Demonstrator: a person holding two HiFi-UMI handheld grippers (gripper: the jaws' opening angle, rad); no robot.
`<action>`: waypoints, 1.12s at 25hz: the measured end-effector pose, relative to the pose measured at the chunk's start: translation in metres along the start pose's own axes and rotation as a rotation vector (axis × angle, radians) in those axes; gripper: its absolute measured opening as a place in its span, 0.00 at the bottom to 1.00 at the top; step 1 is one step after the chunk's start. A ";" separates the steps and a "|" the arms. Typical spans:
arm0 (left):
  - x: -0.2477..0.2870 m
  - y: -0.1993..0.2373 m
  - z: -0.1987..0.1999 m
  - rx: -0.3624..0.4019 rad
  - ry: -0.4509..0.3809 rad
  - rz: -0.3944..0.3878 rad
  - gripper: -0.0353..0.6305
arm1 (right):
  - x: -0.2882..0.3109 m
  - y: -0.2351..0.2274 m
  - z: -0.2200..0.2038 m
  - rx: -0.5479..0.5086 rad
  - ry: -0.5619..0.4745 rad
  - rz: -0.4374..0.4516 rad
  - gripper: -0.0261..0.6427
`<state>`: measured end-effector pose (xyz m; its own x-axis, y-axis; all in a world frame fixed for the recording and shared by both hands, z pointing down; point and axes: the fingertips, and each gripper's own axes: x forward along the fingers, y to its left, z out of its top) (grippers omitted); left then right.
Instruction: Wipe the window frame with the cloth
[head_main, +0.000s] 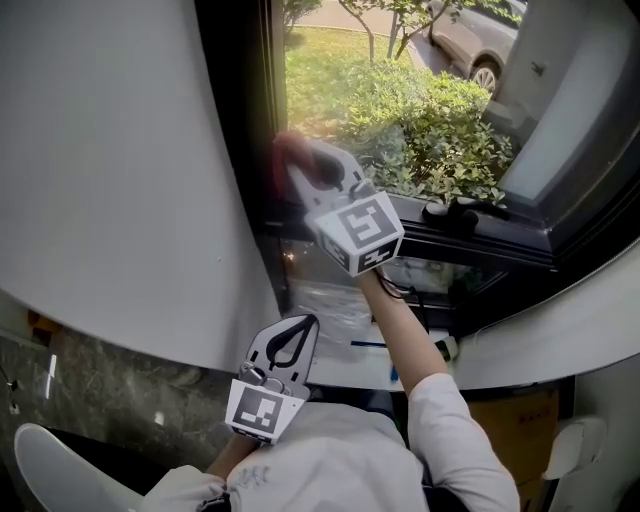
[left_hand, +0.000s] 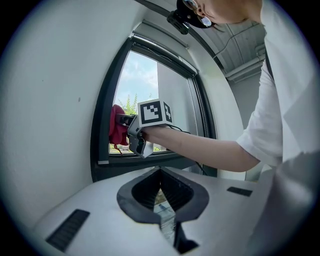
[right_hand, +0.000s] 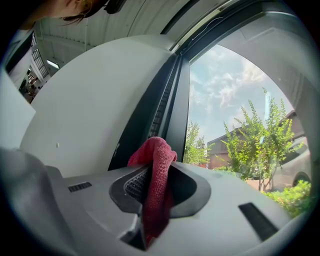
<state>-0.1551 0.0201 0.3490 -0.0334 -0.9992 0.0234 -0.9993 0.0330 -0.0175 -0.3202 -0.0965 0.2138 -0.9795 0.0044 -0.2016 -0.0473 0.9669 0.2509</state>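
A red cloth (right_hand: 155, 185) is clamped in my right gripper (right_hand: 152, 192), its bunched end sticking out past the jaws against the dark window frame (right_hand: 157, 107). In the head view the right gripper (head_main: 300, 165) is raised at the left upright of the window frame (head_main: 245, 120), the red cloth (head_main: 288, 150) blurred at its tip. From the left gripper view the cloth (left_hand: 116, 129) sits at the frame's left side (left_hand: 100, 125). My left gripper (head_main: 290, 335) hangs low near my body, jaws together with nothing between them.
A curved white wall (head_main: 110, 160) borders the frame on the left. Below runs a white sill (head_main: 520, 345) with a cable and small items. Bushes (head_main: 430, 130) and a parked car (head_main: 470, 40) lie outside. The dark lower frame rail (head_main: 480, 240) crosses to the right.
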 end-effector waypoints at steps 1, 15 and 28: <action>0.001 0.001 0.000 -0.004 -0.004 0.004 0.07 | 0.000 0.000 -0.002 0.002 0.003 0.001 0.14; 0.000 0.006 -0.002 -0.005 0.004 0.034 0.07 | -0.006 0.006 -0.029 0.040 0.082 0.030 0.14; 0.003 0.008 -0.003 -0.006 -0.002 0.029 0.07 | -0.009 0.012 -0.048 0.035 0.157 0.042 0.14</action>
<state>-0.1628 0.0172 0.3515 -0.0623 -0.9978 0.0214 -0.9980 0.0620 -0.0126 -0.3215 -0.0971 0.2640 -0.9992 0.0078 -0.0401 -0.0013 0.9749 0.2225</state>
